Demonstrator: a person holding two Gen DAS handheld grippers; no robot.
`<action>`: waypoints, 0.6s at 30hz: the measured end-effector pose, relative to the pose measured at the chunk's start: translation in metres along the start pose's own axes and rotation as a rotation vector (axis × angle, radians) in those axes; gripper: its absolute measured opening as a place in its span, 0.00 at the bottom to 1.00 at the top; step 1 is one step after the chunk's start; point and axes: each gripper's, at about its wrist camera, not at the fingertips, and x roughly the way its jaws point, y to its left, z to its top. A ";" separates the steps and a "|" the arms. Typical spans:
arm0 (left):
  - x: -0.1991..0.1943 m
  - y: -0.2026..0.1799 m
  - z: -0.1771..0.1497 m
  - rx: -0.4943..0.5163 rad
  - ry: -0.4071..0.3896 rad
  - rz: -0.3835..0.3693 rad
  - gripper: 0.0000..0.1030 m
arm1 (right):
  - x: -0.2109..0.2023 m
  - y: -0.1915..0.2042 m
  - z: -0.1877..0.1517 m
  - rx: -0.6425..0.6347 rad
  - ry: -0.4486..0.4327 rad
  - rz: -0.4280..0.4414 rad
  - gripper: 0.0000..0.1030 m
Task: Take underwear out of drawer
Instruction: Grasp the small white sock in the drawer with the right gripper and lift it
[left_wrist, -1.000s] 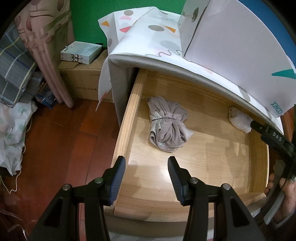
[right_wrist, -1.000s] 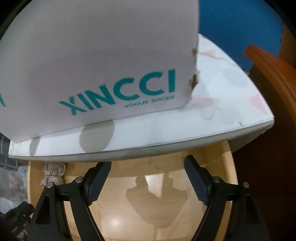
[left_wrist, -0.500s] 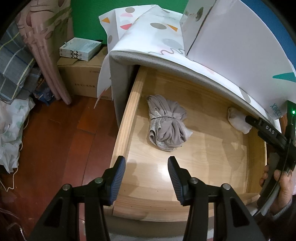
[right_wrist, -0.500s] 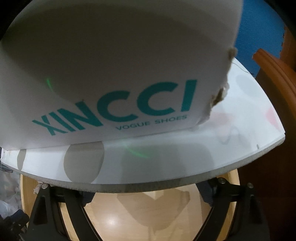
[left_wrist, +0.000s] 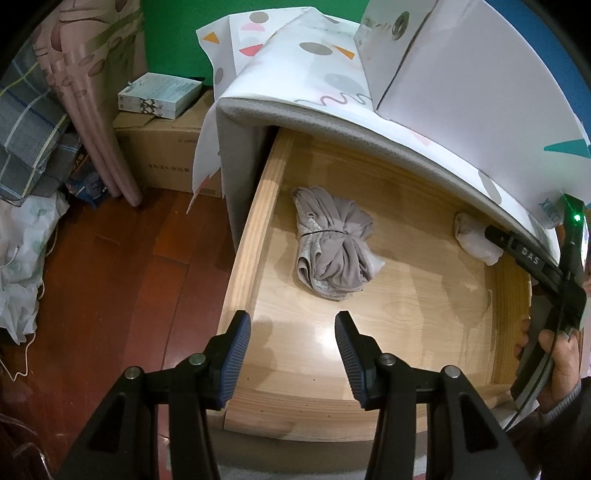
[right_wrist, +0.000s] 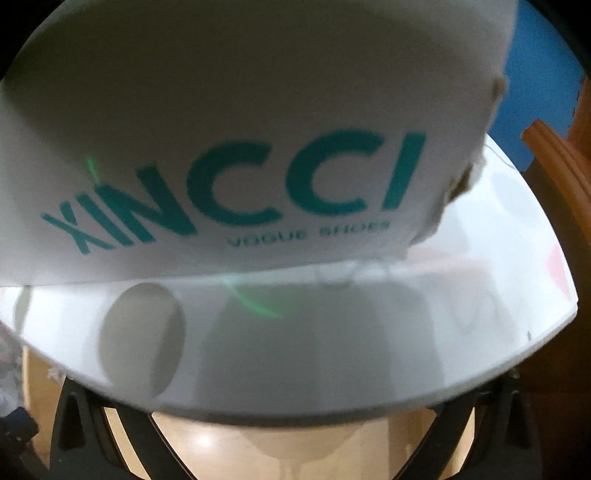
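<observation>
We see the grey underwear bundle (left_wrist: 332, 254) lying in the open drawer (left_wrist: 251, 236); left gripper (left_wrist: 292, 354) jaws open, empty; right gripper (left_wrist: 517, 243) jaws opening, empty.

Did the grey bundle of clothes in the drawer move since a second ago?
No. The grey underwear bundle lies in the same spot on the drawer floor, just as near the left drawer wall. Neither gripper touches it.

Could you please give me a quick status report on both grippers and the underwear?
Left gripper open, empty, over the drawer front. Right gripper opening, beside the white bundle under the cabinet top. Grey underwear bundle untouched. Path clear.
</observation>
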 end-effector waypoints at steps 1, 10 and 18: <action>0.000 0.000 0.000 0.000 0.000 0.000 0.47 | 0.002 -0.001 0.000 0.002 -0.003 -0.001 0.98; -0.001 -0.001 -0.001 0.001 0.000 0.000 0.47 | 0.010 -0.002 -0.003 0.010 -0.024 -0.026 0.98; -0.001 0.000 0.001 -0.003 0.004 0.000 0.47 | 0.021 -0.006 -0.007 0.009 -0.024 -0.007 0.96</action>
